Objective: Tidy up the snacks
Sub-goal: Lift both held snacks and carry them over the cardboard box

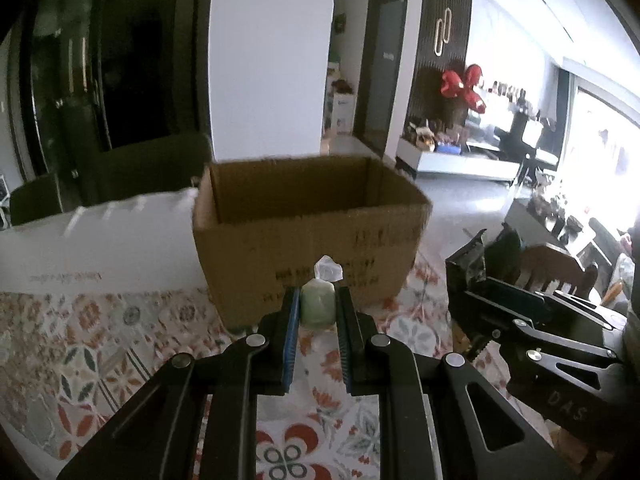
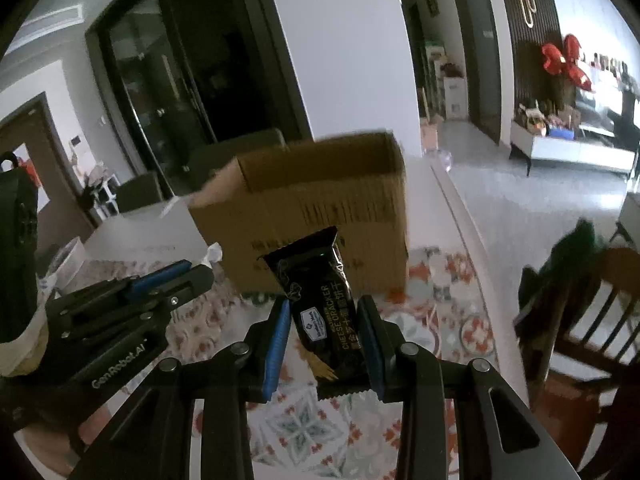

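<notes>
An open cardboard box (image 1: 308,236) stands on the patterned tablecloth, straight ahead of both grippers; it also shows in the right wrist view (image 2: 316,208). My left gripper (image 1: 318,304) is shut on a small pale green wrapped candy (image 1: 318,306) with a twisted clear end, held above the cloth in front of the box. My right gripper (image 2: 324,320) is shut on a black cheese cracker packet (image 2: 320,308), held upright just short of the box. The right gripper shows in the left wrist view (image 1: 476,280), and the left gripper in the right wrist view (image 2: 192,270).
The tablecloth (image 1: 80,352) has a floral tile pattern. A white box (image 1: 100,248) lies left of the cardboard box. A wooden chair (image 2: 588,320) stands off the table's right edge. A dark bag (image 2: 16,248) is at the far left.
</notes>
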A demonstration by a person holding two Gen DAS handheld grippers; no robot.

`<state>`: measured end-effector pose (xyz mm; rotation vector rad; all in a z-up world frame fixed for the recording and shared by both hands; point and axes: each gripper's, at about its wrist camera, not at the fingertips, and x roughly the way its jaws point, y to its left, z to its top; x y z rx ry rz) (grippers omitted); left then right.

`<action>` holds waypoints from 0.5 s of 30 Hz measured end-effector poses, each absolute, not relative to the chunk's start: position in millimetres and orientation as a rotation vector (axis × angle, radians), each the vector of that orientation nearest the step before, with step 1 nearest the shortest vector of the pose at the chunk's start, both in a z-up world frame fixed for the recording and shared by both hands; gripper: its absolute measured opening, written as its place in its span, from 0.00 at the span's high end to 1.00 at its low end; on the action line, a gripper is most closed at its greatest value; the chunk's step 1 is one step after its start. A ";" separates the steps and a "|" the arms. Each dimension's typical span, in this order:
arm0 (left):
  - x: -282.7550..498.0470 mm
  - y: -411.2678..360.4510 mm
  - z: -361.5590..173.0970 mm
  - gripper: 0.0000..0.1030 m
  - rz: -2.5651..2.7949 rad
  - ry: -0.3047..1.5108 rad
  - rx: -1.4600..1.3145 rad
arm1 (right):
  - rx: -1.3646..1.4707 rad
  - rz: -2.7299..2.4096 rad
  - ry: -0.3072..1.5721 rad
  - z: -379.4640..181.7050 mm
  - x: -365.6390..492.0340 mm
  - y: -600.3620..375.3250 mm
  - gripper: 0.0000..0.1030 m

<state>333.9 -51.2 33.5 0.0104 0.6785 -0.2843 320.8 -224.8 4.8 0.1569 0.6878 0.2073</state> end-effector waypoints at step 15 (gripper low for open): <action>387.2 -47.2 82.3 0.82 -0.237 0.581 0.039 | 0.067 0.232 0.572 64.2 377.1 -223.1 0.65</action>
